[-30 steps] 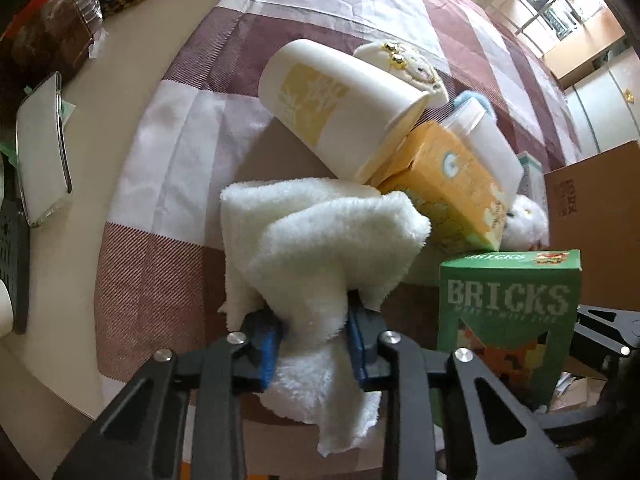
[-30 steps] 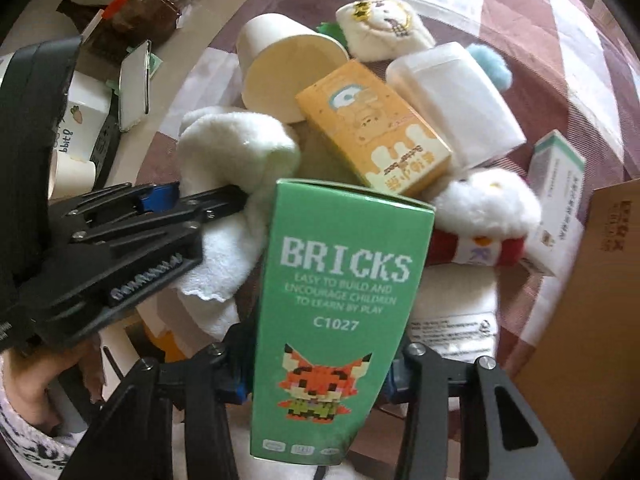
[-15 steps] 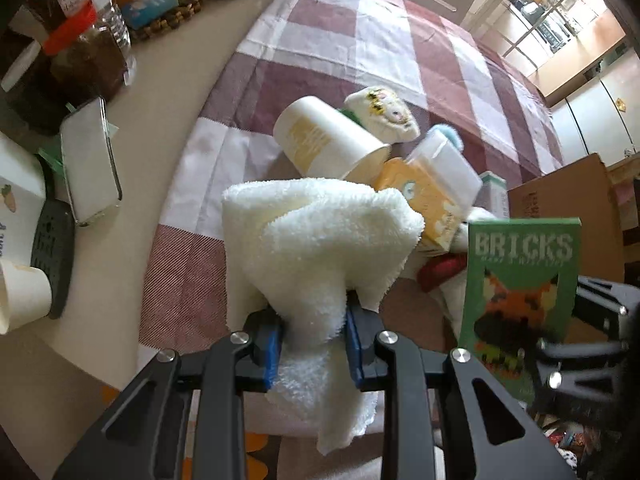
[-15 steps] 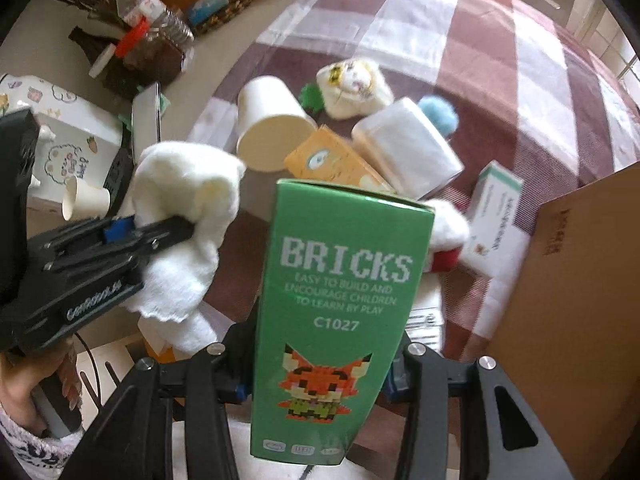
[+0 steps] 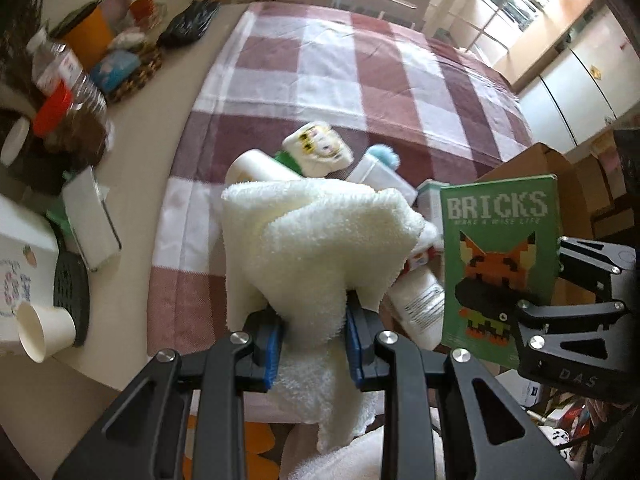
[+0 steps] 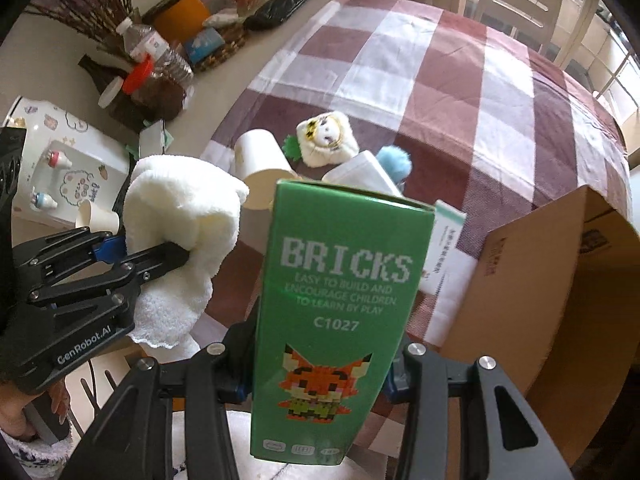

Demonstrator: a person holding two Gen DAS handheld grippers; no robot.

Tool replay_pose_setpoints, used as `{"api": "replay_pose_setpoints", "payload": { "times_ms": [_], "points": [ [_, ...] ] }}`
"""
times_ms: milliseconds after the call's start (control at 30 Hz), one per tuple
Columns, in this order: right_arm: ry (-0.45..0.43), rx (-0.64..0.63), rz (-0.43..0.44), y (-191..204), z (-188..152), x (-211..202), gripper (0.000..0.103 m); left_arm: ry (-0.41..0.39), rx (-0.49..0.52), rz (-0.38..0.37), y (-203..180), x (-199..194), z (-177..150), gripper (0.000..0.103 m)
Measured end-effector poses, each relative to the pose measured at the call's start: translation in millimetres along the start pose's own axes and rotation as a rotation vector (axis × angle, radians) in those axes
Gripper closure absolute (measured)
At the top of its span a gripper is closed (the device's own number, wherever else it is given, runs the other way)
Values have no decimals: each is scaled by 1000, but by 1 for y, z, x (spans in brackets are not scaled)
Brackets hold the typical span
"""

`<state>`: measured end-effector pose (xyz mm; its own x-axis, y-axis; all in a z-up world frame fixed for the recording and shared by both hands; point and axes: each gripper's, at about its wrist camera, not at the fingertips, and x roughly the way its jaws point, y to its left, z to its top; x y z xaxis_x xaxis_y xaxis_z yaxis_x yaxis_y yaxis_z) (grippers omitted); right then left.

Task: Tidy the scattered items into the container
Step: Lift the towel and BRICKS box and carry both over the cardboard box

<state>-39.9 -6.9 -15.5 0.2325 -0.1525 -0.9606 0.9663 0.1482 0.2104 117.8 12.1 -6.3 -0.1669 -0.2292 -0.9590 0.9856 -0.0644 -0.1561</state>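
Observation:
My left gripper (image 5: 316, 344) is shut on a fluffy white towel (image 5: 316, 240) and holds it high above the checked cloth; the towel also shows in the right wrist view (image 6: 176, 216). My right gripper (image 6: 320, 376) is shut on a green BRICKS box (image 6: 340, 300), held upright in the air; the box also shows in the left wrist view (image 5: 500, 264). The open cardboard box (image 6: 560, 300) stands at the right. On the cloth below lie a cream cup (image 6: 260, 160), a plush toy (image 6: 328, 140), a white pack (image 6: 364, 176) and a small white-green box (image 6: 444, 248).
The table's left side holds a water bottle (image 6: 148, 48), a jar with a red lid (image 6: 156, 88), an orange pot (image 6: 180, 16), a decorated white box (image 6: 68, 172) and a paper cup (image 5: 44, 332). Chairs stand beyond the far edge.
Both grippers have risen and pulled back from the pile with the towel and the BRICKS box. The items on the cloth look smaller and farther away.

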Motion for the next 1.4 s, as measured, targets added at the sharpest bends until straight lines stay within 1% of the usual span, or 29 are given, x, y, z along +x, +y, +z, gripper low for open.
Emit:
{"api": "replay_pose_setpoints", "payload": {
  "times_ms": [67,133,267,500,800,1033,1400],
  "points": [
    [-13,9,-10,-5,1,-7,56,-8,22,-5,-10,-5,7,76],
    [-24,44,-24,-10,2,-15,56,-14,47,-6,-21,-9,13,76],
    [-36,66,-25,-21,3,-29,56,-12,85,-13,-40,-12,23,76],
    [-71,125,-35,-45,-4,-53,56,-12,143,-54,-71,-15,32,76],
    [-125,212,-34,-77,-20,-84,56,-41,220,-99,-109,-31,45,76],
    [-161,274,-47,-100,-36,-104,56,-47,282,-139,-144,-38,51,75],
    [-185,345,-62,-137,-66,-124,56,-50,371,-199,-203,-47,53,75]
  ]
}}
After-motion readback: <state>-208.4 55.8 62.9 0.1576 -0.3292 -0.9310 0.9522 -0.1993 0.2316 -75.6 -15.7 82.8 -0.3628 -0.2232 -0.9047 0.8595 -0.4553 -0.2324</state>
